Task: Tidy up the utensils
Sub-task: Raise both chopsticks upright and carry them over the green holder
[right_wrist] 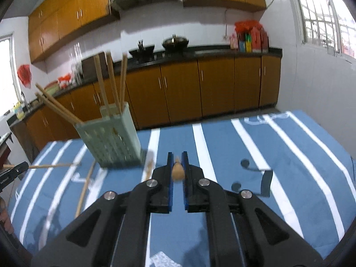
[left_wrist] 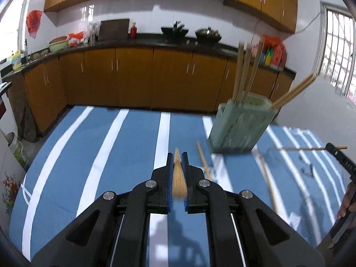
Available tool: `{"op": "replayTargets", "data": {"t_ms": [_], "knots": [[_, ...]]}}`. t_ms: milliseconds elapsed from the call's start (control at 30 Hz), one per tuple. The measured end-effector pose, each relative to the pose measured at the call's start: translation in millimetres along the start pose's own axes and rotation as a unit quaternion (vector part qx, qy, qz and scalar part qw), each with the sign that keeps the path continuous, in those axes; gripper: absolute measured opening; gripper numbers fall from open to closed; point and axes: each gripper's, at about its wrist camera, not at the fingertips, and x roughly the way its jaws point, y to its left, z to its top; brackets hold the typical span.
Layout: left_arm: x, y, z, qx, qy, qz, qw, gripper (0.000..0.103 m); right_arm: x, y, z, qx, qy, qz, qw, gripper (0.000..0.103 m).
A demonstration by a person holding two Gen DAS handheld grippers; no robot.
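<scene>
Just this side of the green holder (left_wrist: pixel 241 125) is where both my grippers sit, each one clenched on a single chopstick. My left gripper (left_wrist: pixel 177 156) has its jaws pinched on a chopstick (left_wrist: pixel 178 180) that runs lengthwise down the slot toward the camera, so all I get is a foreshortened tan wedge between the blue pads. Same story on the right gripper (right_wrist: pixel 177 156): its chopstick (right_wrist: pixel 177 170) shows only as a stubby end poking out between the jaws. From the opposite camera each stick shows side-on, sticking out level past the jaws, so neither is tipped up for dropping in yet.

That holder stands upright on the blue striped worktop (left_wrist: pixel 124 151) and already has a bunch of chopsticks (left_wrist: pixel 245 71) in it, three standing tall and a pair leaning out over one rim. Guessing the leaners just flopped that way because the slot is roomy.

Still loose on the cloth right by the holder's base: a few more chopsticks (left_wrist: pixel 203 160), lying at odd angles. So I'd call the job around halfway done.

Next bit looks fiddly to me: both sticks need their tips tilted down over the holder's open top, and two grippers crowding one opening could knock the leaning pair
</scene>
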Motion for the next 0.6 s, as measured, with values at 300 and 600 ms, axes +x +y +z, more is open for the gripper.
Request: {"op": "replayTargets", "data": {"t_ms": [300, 600], "knots": [[-15.9, -1.2, 18.2, -0.001, -0.029, -0.012, 0.9995, 0.007, -9.5, 8.4, 14.0, -0.011, -0.018, 0.01, 1.0, 0.008], [-49.4, -23.7, 42.4, 0.022, -0.064, -0.068, 0.9954, 0.007, -46.3, 20.5, 60.3, -0.005, -0.046, 0.088, 0.995, 0.008]]}}
